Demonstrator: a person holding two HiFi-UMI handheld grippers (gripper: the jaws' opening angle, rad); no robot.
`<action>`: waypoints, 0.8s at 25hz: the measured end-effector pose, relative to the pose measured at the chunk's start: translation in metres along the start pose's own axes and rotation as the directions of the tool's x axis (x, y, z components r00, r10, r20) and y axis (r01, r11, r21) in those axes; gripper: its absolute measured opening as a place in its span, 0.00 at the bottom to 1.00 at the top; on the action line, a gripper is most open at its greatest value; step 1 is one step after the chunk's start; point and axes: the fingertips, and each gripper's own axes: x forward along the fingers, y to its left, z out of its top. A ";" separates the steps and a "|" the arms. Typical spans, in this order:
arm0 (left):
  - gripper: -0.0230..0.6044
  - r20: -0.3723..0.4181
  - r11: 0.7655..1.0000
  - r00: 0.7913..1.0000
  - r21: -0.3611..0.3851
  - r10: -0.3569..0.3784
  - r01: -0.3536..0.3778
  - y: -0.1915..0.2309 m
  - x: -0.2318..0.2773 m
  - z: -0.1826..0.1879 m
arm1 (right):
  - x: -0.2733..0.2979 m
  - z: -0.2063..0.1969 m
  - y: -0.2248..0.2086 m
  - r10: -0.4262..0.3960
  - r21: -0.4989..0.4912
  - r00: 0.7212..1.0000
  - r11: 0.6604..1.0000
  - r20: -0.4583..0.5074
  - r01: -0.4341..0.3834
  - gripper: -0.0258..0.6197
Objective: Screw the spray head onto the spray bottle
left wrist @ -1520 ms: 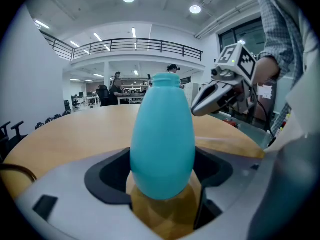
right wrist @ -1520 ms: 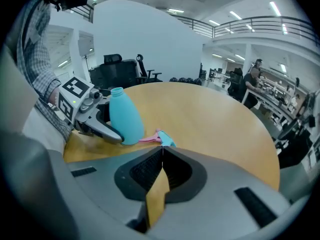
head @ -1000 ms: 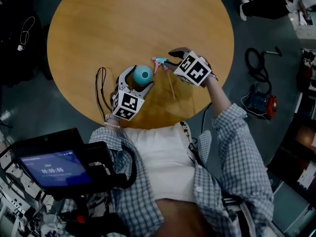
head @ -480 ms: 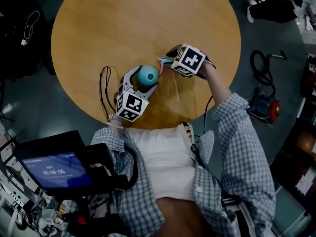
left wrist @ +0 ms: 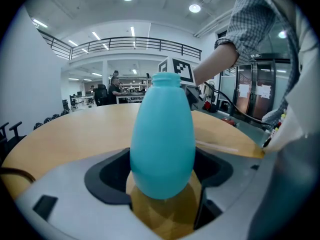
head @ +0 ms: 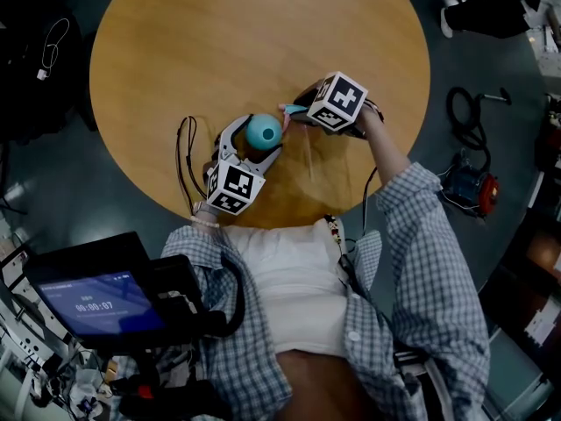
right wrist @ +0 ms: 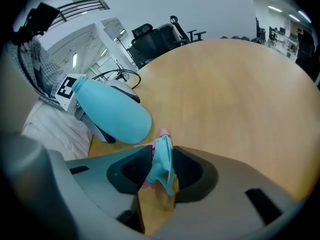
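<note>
Locate the spray bottle (left wrist: 162, 144) near the front edge of the round wooden table (head: 254, 42), upright, with its neck open at the top. Confirm the left gripper (left wrist: 162, 184) clamped on it: 2 dark pads pressed against opposite flanks of the teal lower body, with table surface visible below the rounded base. Cannot tell whether resting on the wood or held just above it. Find the spray head (right wrist: 162, 161) between the 2 jaws of the right gripper (right wrist: 160, 171), teal body gripped edge-on, pink nozzle tip protruding forward, curved teal trigger below. Note these jaws closing, narrow, with pads on both sides of the head. Read the position from the head view: just beside the bottle on its right, apart from the neck, not yet screwed on. Check the right gripper's marker cube (head: 337, 101) tilted above the table, and a thin dark cable (head: 182, 160) looped across the table edge just left of the left gripper.
</note>
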 end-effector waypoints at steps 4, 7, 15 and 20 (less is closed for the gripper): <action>0.64 -0.001 1.000 1.000 -0.003 -0.001 0.001 0.001 0.001 -0.001 | -0.004 0.001 0.001 -0.028 -0.011 0.999 1.000 0.039 0.029 0.22; 0.64 -0.002 1.000 1.000 -0.003 -0.001 0.001 0.002 0.003 -0.002 | -0.010 0.002 -0.002 -0.069 -0.008 0.995 0.998 0.075 0.070 0.21; 0.64 0.005 1.000 1.000 -0.020 -0.008 0.008 0.007 0.008 -0.007 | -0.056 0.016 -0.011 -0.268 -0.020 0.930 0.959 0.252 0.282 0.21; 0.64 0.001 1.000 1.000 -0.026 -0.011 0.011 0.011 0.010 -0.013 | -0.096 0.040 -0.009 -0.395 -0.022 0.841 0.901 0.369 0.432 0.21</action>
